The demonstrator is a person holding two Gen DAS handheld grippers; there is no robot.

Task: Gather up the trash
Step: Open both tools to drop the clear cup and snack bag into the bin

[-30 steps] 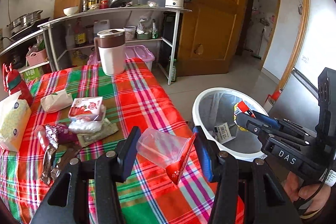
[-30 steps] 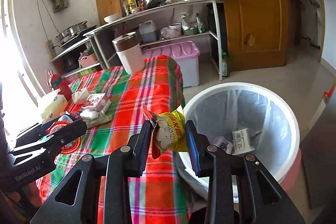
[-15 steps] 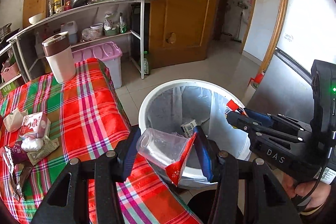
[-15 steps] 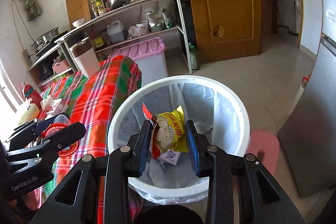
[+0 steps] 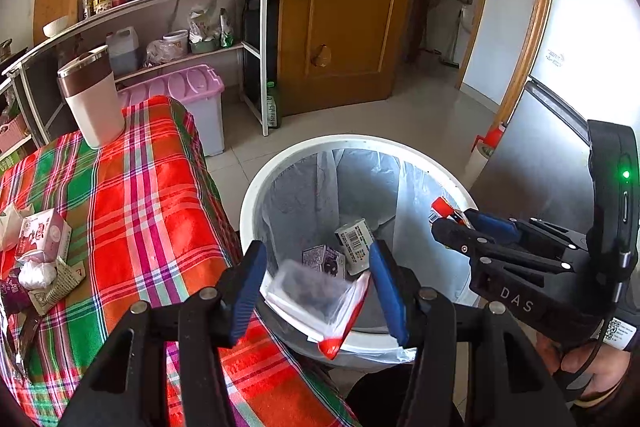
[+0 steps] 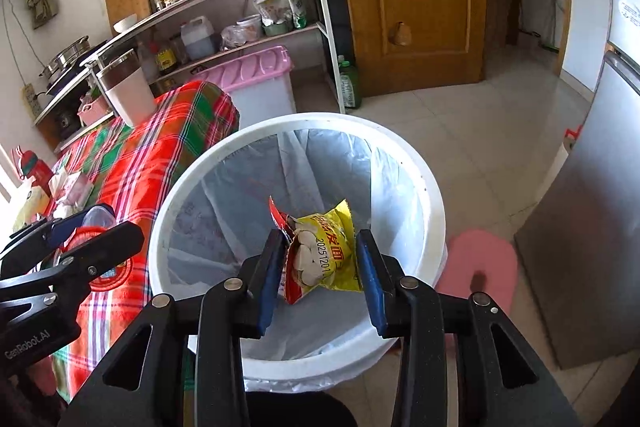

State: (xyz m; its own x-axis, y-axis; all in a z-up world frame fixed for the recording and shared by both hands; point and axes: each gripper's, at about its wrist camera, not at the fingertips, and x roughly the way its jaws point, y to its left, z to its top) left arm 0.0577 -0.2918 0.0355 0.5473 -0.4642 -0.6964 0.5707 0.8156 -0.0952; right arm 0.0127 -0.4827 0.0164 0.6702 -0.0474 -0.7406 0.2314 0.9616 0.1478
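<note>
Your left gripper [image 5: 316,287] is spread wide, and the clear plastic bag [image 5: 316,293] with its red strip sits loose between the pads, blurred, apparently free of them and over the near rim of the bin [image 5: 256,195]. Your right gripper [image 6: 320,271] is over the middle of the same bin with the yellow snack wrapper [image 6: 324,255] between its pads. The left pad touches the crumpled edge, but on the right side you cannot tell whether the pad presses the wrapper or stands just clear.

Both pieces look empty, thin and very light, so expect them to flutter and drift, not drop straight. The film is slick and soft; it crushes without harm, so pinch a crumpled fold or the sealed strip, never a flat face.

The bin is white, lined with a thin plastic liner [image 5: 416,187], and nearly empty: two small cartons [image 5: 344,251] lie at the bottom. On the checked tablecloth [image 5: 152,195] more rubbish waits: a pink milk carton [image 5: 40,237] and crumpled wrappers [image 5: 48,281] beside it.
</note>
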